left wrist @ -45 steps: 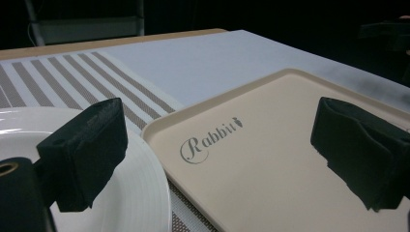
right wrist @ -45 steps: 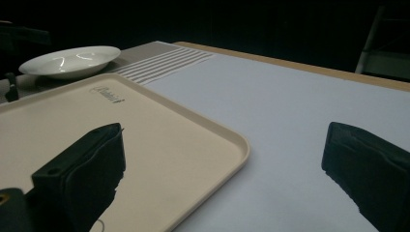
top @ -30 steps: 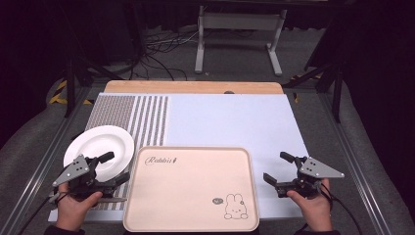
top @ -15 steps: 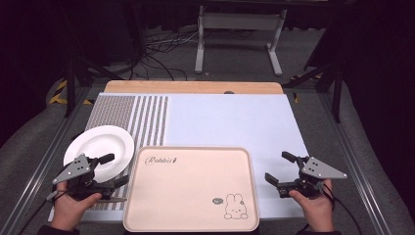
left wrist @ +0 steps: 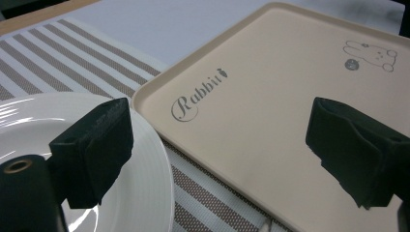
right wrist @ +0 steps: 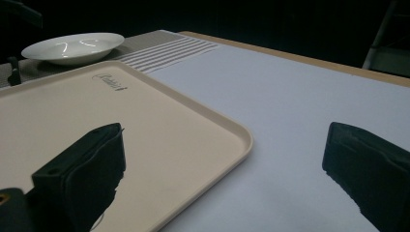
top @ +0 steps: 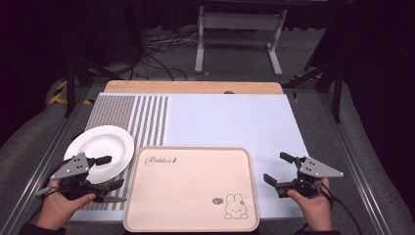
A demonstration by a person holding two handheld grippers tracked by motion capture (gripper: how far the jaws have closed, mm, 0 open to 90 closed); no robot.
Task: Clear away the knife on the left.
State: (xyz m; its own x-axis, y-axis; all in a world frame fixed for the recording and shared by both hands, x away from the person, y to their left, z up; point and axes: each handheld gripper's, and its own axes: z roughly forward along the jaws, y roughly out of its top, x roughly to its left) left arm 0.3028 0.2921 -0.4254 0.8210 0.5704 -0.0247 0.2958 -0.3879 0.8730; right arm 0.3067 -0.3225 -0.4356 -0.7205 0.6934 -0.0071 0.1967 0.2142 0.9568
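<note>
A beige tray (top: pixel 191 188) with a rabbit drawing lies empty at the table's near edge. Left of it a white plate (top: pixel 100 147) rests on the striped mat. My left gripper (top: pixel 111 171) hovers low over the plate's near rim beside the tray's left edge. It is open and its jaws have just been closing a little, with nothing gripped. In the left gripper view its jaws straddle the plate (left wrist: pixel 29 111) and the tray (left wrist: pixel 270 111). My right gripper (top: pixel 276 167) stands open just right of the tray, above the pale mat, and holds nothing.
A pale blue mat (top: pixel 230 120) covers the table's middle and right, with a striped mat (top: pixel 137 117) at the left. A wooden strip (top: pixel 195 87) runs along the far edge. Metal stand legs (top: pixel 235 29) and cables lie on the floor beyond.
</note>
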